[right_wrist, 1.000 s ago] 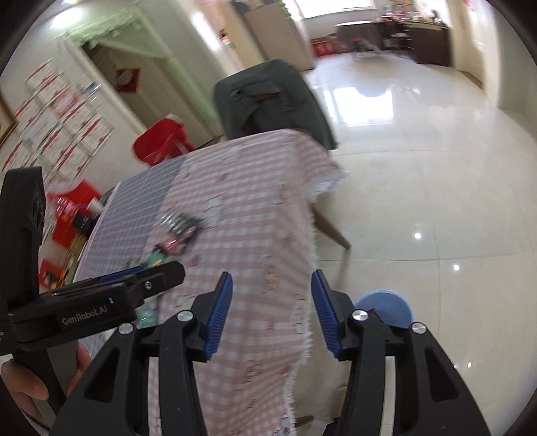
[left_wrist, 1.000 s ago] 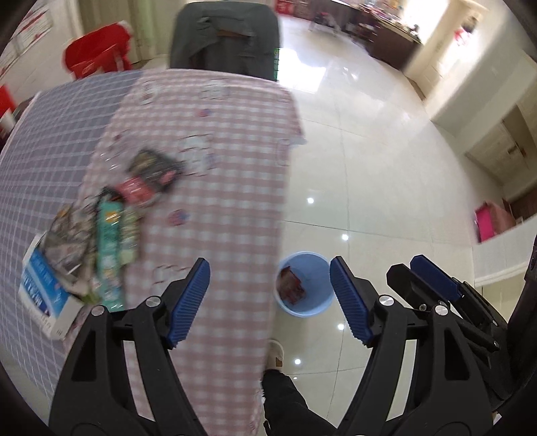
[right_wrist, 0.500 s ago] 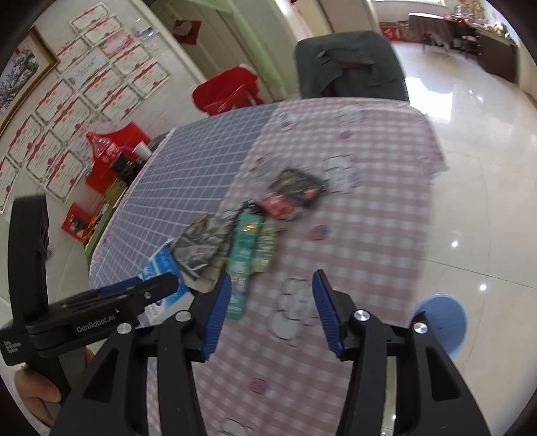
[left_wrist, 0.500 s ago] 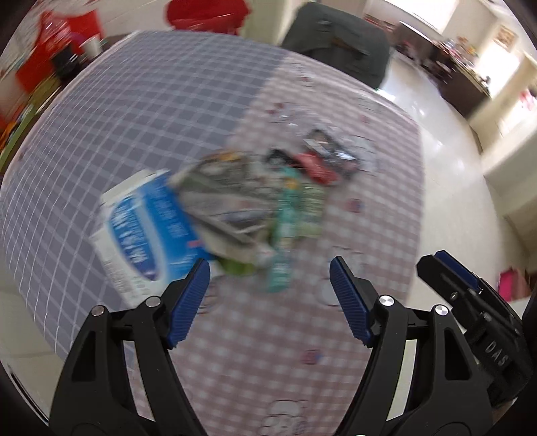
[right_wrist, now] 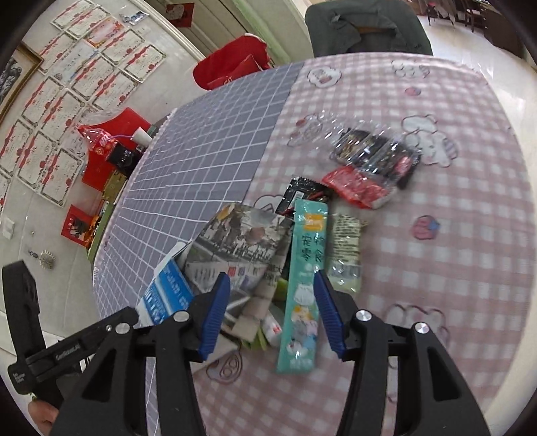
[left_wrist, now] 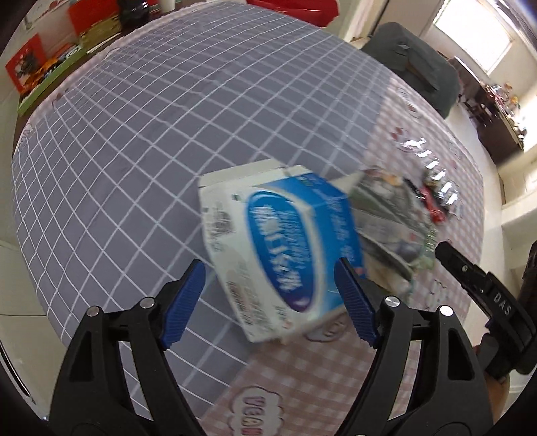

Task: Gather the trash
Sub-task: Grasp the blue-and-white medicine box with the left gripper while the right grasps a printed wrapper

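The blue-and-white cardboard carton (left_wrist: 282,255) lies on the checked tablecloth (left_wrist: 141,141), left of the wrapper pile (right_wrist: 302,234). It looks light, probably empty and crushable; grip its long sides. The left gripper (left_wrist: 270,300), spread wide and just opening further, frames it untouched. The right gripper (right_wrist: 273,315) hangs half-open, empty.

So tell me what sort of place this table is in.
Most likely a room in a home, perhaps a living or dining room. The checked tablecloth carries snack wrappers, framed certificates cover the wall, and a draped chair stands on a glossy tiled floor.
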The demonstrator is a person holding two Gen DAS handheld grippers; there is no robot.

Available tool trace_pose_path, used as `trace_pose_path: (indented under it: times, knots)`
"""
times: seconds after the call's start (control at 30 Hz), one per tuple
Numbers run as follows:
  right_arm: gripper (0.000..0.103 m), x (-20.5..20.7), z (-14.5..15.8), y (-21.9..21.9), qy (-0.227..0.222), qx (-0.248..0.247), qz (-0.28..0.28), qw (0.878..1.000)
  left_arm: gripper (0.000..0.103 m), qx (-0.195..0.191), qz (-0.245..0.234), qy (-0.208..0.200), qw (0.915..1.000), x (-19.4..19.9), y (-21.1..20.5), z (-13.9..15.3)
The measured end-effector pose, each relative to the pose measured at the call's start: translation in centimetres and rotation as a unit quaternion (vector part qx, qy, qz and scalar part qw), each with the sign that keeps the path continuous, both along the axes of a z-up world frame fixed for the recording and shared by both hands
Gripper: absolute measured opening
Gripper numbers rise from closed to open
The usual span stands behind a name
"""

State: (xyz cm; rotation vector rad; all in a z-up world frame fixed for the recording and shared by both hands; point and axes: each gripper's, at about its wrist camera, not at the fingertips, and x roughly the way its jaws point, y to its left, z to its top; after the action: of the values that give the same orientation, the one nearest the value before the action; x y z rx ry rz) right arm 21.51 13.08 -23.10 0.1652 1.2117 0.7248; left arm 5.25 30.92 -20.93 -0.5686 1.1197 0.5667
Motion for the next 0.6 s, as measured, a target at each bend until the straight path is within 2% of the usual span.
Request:
trace_pose_path:
  times: [0.27,0.37,0.47,0.6]
  knots:
    - [0.063,1.4,-2.6,1.7,0.002,0.013,0.002,1.0,0.078,-0.027,0.027,0.001,0.9992,-1.6,2.8,-2.6]
    - [0.065,1.9,-2.7,2.1,-0.005,0.035,0.001,0.999,0.078,-0.047,0.034,-0.012,0.9983,-1.8,3.5,-3.4]
    - [0.065,2.1,-3.0,2.9,-0.02,0.031,0.016,0.999,0.079,-0.058,0.03,-0.031,0.9974,-1.7,3.8,-3.9]
    - [0.065,2.7,-3.7,2.7,0.001,0.056,0.002,0.998,0.08,-0.067,0.021,-0.052,0.9961,-1.0,3.6,-4.3]
